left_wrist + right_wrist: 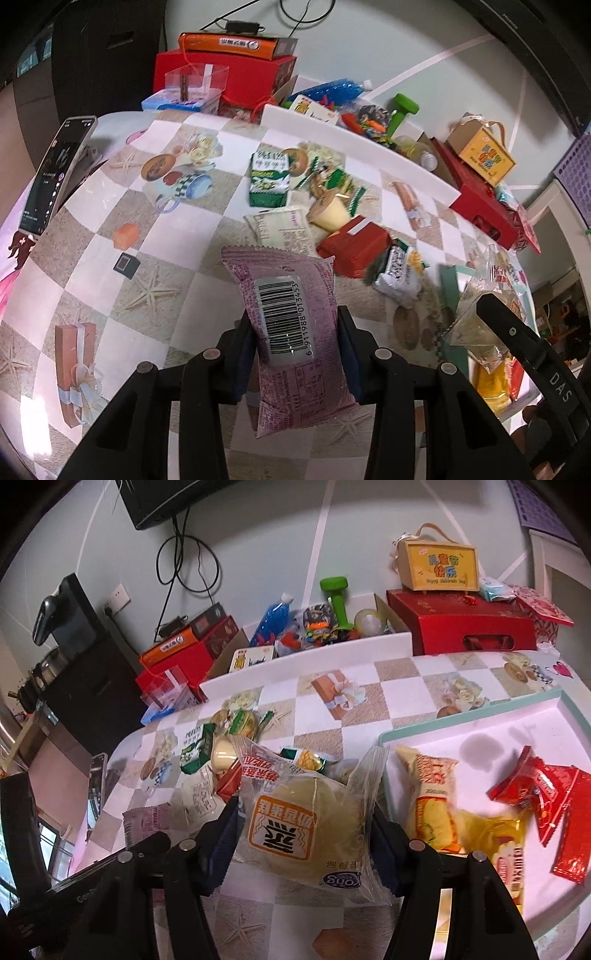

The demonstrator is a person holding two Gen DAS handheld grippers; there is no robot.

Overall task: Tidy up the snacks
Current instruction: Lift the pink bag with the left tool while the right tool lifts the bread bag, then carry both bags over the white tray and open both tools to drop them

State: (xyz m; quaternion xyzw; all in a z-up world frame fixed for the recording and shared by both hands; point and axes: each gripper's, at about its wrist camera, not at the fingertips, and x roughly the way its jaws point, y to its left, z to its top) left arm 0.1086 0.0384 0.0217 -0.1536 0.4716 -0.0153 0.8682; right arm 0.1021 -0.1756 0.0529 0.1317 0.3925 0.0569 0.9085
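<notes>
Left gripper (295, 350): jaws nearly closed, pinching the purple packet (291, 325) by its long sides, barcode up, clear of the table (92, 266)
Right gripper (306, 834): jaws part open, clamped on the clear-wrapped bun (306, 823), which fills the gap between the pads
Tray (480, 723): pink, teal-rimmed, just right of the bun; yellow packets (436, 805) and red sachets (546, 801) already lie in it
Snack pile (332, 214): green carton, cup, red box and wrappers loose mid-table, not yet sorted
Doing it well: carry each packet over the rim before letting go; I'd set the bun on bare tray floor, not on the yellow packets; keep the squeeze light, since the bun looks soft
Hard to make out: the purple packet's front and lower end are hidden behind the fingers; the tray's near edge is cut off; the labels are too warped to read
</notes>
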